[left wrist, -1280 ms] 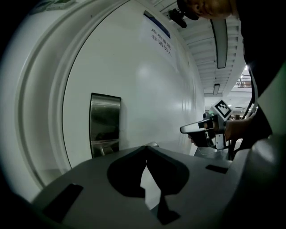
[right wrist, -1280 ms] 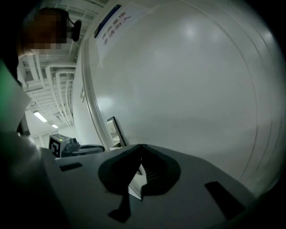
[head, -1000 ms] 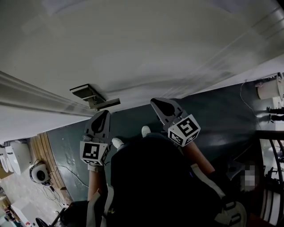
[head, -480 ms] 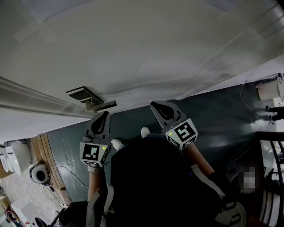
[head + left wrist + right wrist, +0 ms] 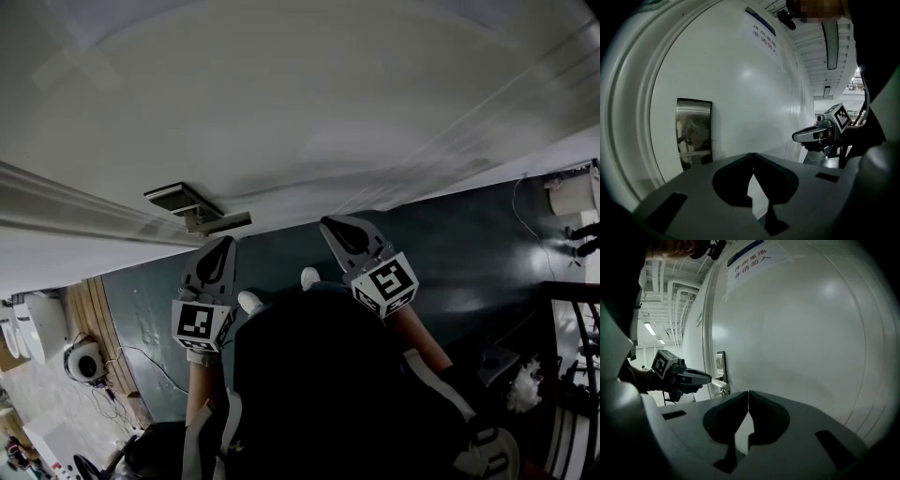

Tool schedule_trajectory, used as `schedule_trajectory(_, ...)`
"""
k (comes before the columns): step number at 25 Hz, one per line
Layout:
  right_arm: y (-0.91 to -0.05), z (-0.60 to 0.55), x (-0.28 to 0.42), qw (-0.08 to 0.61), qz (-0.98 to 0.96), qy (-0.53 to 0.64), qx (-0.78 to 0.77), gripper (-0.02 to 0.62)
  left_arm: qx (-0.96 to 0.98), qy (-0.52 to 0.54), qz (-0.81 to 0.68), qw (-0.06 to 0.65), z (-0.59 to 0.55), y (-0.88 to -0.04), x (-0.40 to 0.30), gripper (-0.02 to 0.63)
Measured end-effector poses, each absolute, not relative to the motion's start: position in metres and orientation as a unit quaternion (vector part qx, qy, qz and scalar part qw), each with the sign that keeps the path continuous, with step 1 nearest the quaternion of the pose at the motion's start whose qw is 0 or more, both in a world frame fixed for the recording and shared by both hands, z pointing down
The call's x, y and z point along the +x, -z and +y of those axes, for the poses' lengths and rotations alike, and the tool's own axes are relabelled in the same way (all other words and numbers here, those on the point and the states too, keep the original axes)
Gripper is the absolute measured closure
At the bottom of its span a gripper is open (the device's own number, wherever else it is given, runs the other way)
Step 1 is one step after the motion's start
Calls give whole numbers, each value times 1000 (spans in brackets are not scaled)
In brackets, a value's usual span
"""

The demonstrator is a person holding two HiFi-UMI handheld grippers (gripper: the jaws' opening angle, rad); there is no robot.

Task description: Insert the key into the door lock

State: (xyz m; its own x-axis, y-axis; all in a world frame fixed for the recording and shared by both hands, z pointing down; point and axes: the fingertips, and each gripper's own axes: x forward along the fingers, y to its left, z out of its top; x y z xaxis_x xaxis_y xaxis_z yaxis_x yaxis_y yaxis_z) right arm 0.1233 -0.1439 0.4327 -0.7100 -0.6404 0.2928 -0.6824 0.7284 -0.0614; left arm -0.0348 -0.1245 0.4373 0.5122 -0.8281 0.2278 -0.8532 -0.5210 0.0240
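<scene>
1. Hovering at the white door [image 5: 309,103], the left gripper [image 5: 222,243] and right gripper [image 5: 328,224] both have jaws pressed together with nothing between them.
2. No key shows in any view. The lock plate [image 5: 184,199] sits at 11 o'clock from the left gripper.
3. Risk: the closed, keyless jaws could knock the lever handle [image 5: 223,223] or scrape the plate.

The left gripper [image 5: 223,246] and right gripper [image 5: 330,227] hover near the door lock plate [image 5: 192,208].
</scene>
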Motion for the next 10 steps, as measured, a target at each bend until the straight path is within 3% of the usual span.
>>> schedule_trajectory(10,-437,-146,114,121,-922,-92,356,578,867,-96,-483,72,-125,-441,-39,597)
